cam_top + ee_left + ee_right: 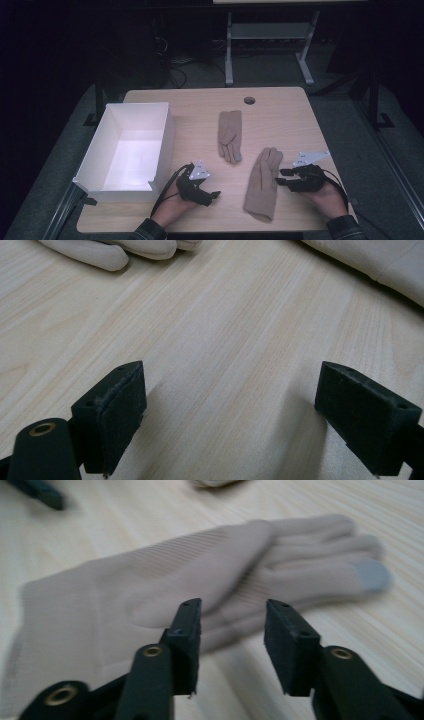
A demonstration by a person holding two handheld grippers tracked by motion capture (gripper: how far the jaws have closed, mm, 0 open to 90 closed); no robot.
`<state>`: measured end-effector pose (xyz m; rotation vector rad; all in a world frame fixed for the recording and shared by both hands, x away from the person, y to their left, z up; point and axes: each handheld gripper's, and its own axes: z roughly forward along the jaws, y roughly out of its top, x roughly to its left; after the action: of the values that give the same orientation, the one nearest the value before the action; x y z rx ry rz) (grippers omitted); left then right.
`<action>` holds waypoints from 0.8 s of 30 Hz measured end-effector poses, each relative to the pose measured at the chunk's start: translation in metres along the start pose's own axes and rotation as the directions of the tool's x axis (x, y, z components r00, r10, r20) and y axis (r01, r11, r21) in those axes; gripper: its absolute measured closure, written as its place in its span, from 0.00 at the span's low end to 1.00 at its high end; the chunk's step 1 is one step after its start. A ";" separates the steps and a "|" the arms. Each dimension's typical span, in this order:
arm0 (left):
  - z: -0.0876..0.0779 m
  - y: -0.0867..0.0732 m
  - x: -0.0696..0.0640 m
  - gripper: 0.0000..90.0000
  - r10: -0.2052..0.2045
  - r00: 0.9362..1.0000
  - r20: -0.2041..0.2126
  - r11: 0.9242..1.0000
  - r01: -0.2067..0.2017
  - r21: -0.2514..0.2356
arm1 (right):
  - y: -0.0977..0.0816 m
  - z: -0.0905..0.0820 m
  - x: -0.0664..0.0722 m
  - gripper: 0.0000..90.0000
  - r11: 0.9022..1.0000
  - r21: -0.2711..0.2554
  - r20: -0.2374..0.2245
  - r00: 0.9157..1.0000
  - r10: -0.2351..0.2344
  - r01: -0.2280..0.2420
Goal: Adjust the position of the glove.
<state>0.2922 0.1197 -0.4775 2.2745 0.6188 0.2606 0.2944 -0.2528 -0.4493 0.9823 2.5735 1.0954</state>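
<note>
Two grippers: both stand with jaws apart and nothing clamped.
Right gripper (231,647): its jaws are parted to a middling gap, empty, the pads just short of the near glove and not touching it.
Left gripper (250,415): its jaws are spread wide over bare wood, holding nothing; in the high view it rests low on the table (200,102) beside the box.
Near glove (261,182): a beige knit glove lies flat on the table just left of the right gripper, fingers pointing away from the person, cuff toward the near edge; the right gripper view shows a grey patch on one fingertip.
Far glove (230,135): the second beige glove lies nearer the middle of the table, fingers toward the person, well apart from both grippers.
White box (162,135): an open box stands on the left part of the table, nothing visible inside.
Step in hand: by my reading, the right gripper is free beside the near glove, with no grip on it.
Next move: likely a fresh pinch on the glove's edge, which calls for lowering the pads so one slides under the thin cloth, then closing firmly, since the limp knit may slip or bunch.
Risk: the fabric could drag along the wood instead of lifting.
</note>
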 end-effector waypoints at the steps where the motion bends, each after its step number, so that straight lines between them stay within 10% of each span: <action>1: 0.000 0.000 0.000 0.14 0.002 1.000 0.000 1.000 -0.002 0.002 | -0.002 0.000 -0.003 0.57 1.000 -0.004 0.020 1.000 0.001 -0.001; 9: 0.000 0.000 0.000 0.14 0.002 1.000 -0.001 1.000 -0.002 0.001 | -0.013 -0.002 -0.024 0.36 0.997 -0.023 0.111 0.991 0.073 -0.071; 16: 0.000 0.000 0.000 0.14 0.001 1.000 0.000 1.000 -0.001 0.001 | -0.024 -0.001 -0.044 0.24 0.983 -0.038 0.196 0.964 0.181 -0.177; 24: 0.000 0.000 0.000 0.14 0.000 1.000 0.000 1.000 0.000 0.000 | -0.031 0.007 -0.050 0.15 0.981 -0.054 0.263 0.945 0.193 -0.185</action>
<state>0.2922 0.1197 -0.4775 2.2748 0.6191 0.2604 0.3199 -0.2967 -0.4803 1.2956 2.2801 0.9617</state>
